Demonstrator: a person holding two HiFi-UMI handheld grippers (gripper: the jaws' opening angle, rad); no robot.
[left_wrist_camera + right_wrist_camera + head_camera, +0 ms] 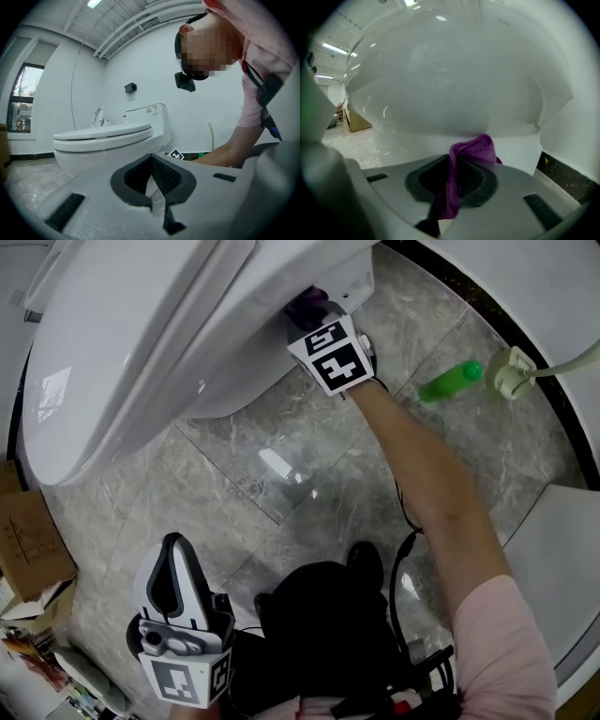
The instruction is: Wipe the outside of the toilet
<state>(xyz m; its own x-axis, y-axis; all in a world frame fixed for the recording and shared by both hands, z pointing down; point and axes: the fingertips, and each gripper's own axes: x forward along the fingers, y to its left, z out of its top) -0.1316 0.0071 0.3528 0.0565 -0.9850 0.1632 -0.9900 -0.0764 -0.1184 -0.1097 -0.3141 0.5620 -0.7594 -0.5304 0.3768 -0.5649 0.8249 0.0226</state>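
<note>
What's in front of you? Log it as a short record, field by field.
Right gripper: fingers shut on a purple fabric cloth
Cloth position: at the lower side of the white ceramic toilet
Left gripper: fingers shut, nothing between them, held low and apart from the toilet
Floor: grey marble tiles, with a green plastic bottle lying on them

We've got both grippers in white moulded plastic: left gripper [174, 545] has a dark-lined loop opening and a grey fitting above the left marker cube [184, 681], which carries black-and-white squares, and its fingers [166, 176] are lined with black cross-hatched pads. Right gripper [452, 161] is the same build with dark pad linings, and we see the right marker cube [330, 352] printed black-on-white too. On us: pink short sleeve [506, 643], black trousers [323, 624], black cable [401, 568], black head-mounted camera [184, 80].
</note>
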